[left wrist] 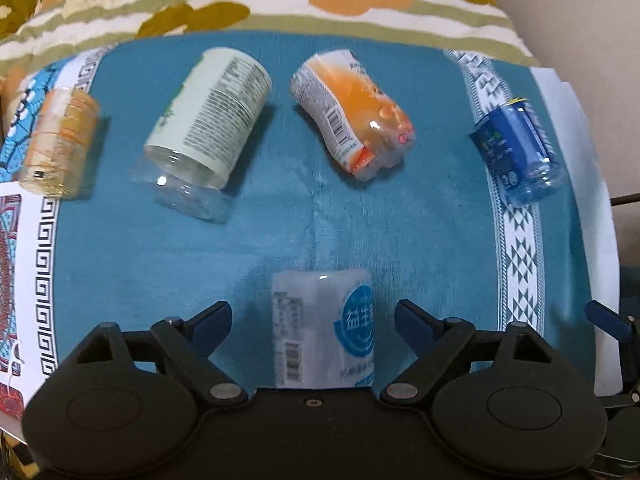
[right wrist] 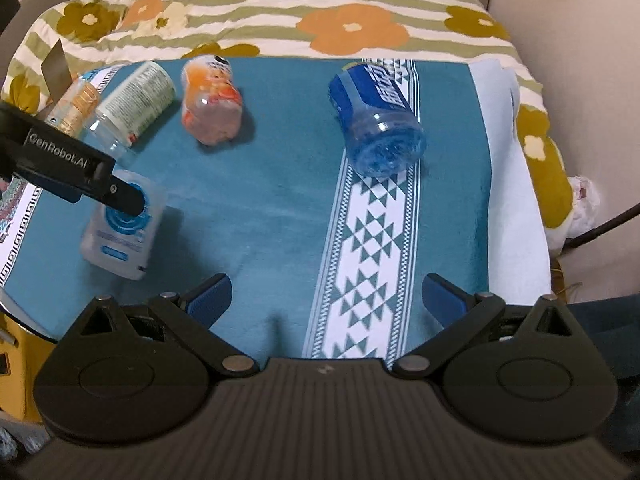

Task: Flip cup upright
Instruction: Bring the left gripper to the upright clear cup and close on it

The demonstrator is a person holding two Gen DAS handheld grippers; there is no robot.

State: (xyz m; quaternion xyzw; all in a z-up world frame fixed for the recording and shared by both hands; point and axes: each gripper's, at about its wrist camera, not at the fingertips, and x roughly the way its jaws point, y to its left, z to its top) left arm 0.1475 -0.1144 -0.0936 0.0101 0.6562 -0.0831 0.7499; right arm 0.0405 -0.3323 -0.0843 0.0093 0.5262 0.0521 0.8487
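Fingers (left wrist: pixel 224 322) of both grippers spread wide over teal cloth (right wrist: pixel 260 208) on flowered bedding (right wrist: pixel 320 12), left flanking white cup (left wrist: pixel 324 328).

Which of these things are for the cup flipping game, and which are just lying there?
For the job:
- white cup with the blue round label, lying between the open left gripper
- four more tipped cups: blue, orange, green-label, yellow

Just lying about:
- teal cloth
- flowered blanket

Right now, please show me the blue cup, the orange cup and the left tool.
blue cup (right wrist: pixel 376 120), right wrist view, on its clear ribbed side.
orange cup (left wrist: pixel 352 112), left wrist view, on its orange label.
left tool (left wrist: pixel 312 320), left wrist view, midway between its open tips.
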